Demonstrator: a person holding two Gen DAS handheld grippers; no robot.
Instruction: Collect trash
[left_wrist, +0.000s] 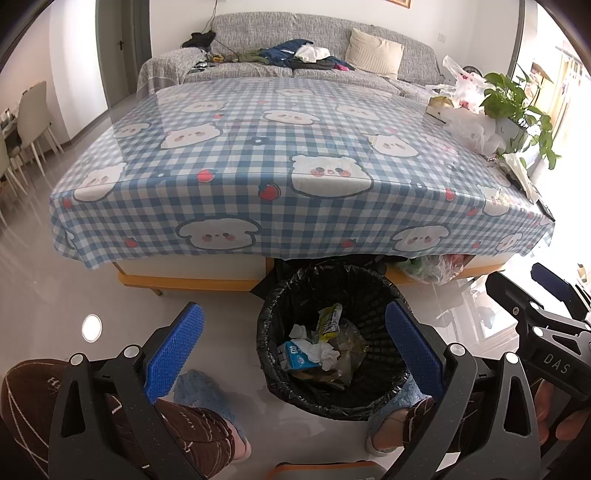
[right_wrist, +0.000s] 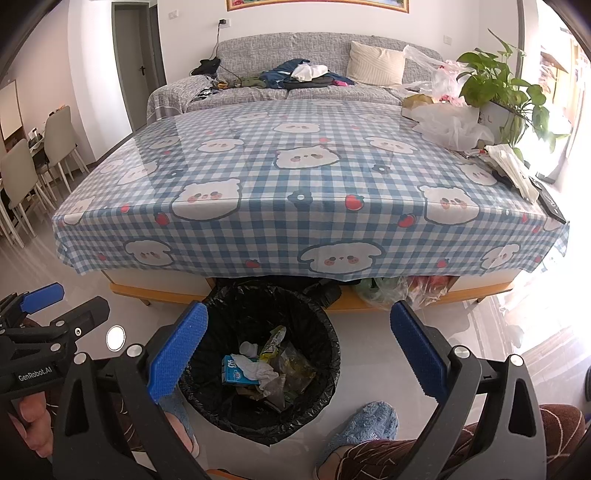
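A black-lined trash bin stands on the floor in front of the table; it also shows in the right wrist view. It holds crumpled tissue, a blue carton and wrappers. My left gripper is open and empty above the bin. My right gripper is open and empty, just right of the bin. Plastic bags and white paper lie at the table's right side.
The table carries a blue checked cloth. A potted plant stands at its right back corner. A grey sofa with clothes is behind. Chairs stand at left. My slippered feet flank the bin.
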